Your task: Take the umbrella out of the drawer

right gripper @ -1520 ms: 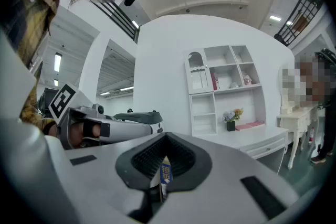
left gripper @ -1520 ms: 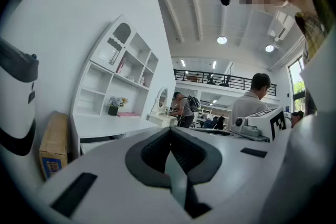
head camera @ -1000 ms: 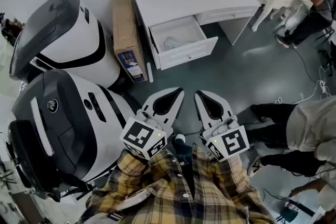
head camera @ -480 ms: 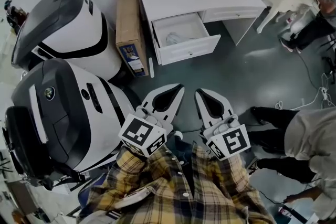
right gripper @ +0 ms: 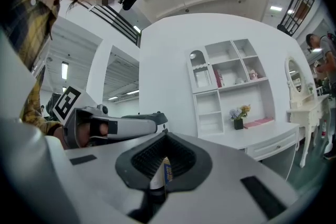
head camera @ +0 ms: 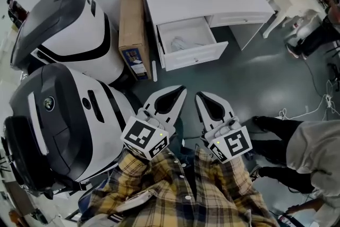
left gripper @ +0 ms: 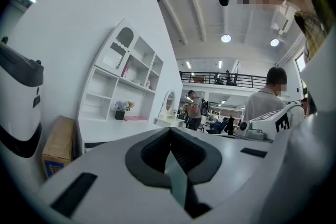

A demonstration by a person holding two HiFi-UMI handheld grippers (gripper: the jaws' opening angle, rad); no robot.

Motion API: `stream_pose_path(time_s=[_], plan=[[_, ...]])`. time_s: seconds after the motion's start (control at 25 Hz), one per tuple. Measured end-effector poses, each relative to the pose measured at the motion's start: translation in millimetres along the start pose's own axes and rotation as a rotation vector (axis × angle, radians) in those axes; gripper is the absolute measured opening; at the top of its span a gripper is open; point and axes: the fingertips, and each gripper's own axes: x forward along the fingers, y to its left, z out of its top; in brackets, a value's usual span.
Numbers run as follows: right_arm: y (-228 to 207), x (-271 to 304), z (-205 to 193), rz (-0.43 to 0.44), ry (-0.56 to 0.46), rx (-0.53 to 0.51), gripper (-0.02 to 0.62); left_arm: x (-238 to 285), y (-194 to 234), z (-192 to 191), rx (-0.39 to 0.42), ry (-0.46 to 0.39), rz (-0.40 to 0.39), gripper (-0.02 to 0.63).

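So both my left gripper [head camera: 182,89] and right gripper [head camera: 199,96] are closed on nothing, well short of the open drawer [head camera: 195,55], where the pale umbrella [head camera: 179,42] lies bunched inside, and I reckon it's light and floppy, so I'd pinch its stiff core.

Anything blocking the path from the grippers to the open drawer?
Nothing visible. Only bare floor lies between the left gripper, the right gripper and the drawer, which is open. The box stands left of it, off the path.
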Motion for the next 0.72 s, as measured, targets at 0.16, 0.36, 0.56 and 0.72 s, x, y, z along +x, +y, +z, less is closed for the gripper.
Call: stream_pose_path(time_s=[0.16,0.36,0.56,0.72], plan=[[-21,26,-3,0.007,0.019,0.007,0.017,24,27,3,-0.008,0.001,0.011,0.021],[-51,67,-4,0.031,0.045,0.035,0.017,58,65,13,-0.019,0.012,0.028,0.021],[-79,115,2,0.038,0.049,0.044,0.017,84,111,27,-0.028,0.018,0.047,0.021],[-96,147,6,0.036,0.055,0.041,0.017,100,141,36,-0.037,0.017,0.051,0.021]])
